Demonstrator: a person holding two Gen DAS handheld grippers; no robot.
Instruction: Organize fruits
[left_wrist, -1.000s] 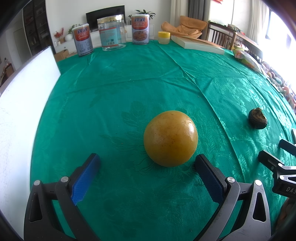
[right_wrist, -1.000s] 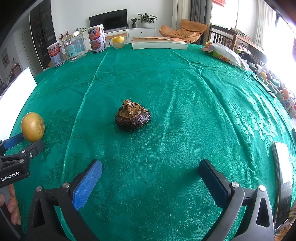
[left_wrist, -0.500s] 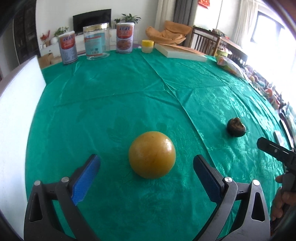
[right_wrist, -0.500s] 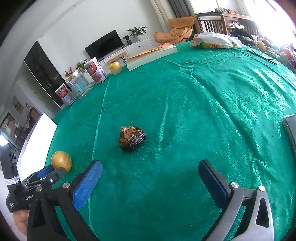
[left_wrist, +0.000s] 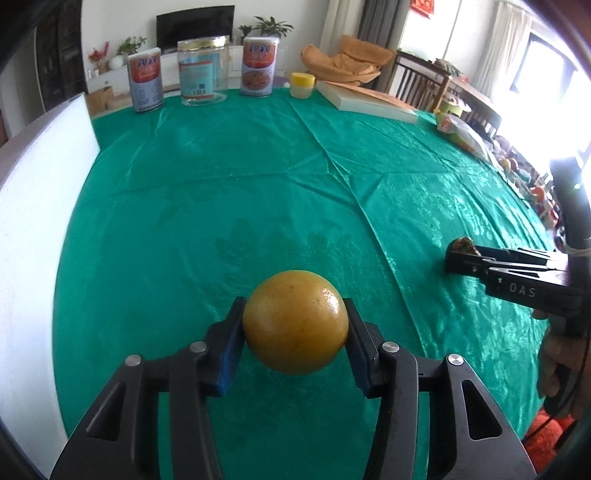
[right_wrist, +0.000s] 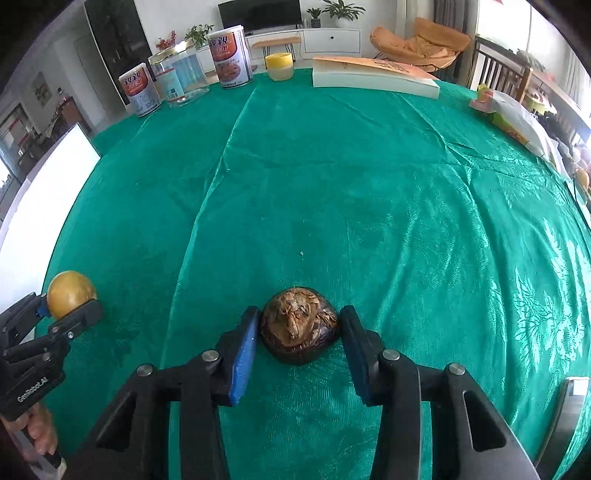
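Simultaneously, two claws close on two fruits over a green-clothed desk. The left claw, its jaws just narrowed, clamps a round yellow fruit squarely between its blue pads; the fruit appears to sit slightly clear of the cloth. The right claw, likewise just drawn in, brackets a dark, wrinkled fruit that rests on the desk; the left pad touches it, while a sliver of gap seems to remain on the right. Each fruit lies dead centre, straight ahead of its own claw, yellow to the left of dark. No bowl or tray shows, so the destination remains unclear.
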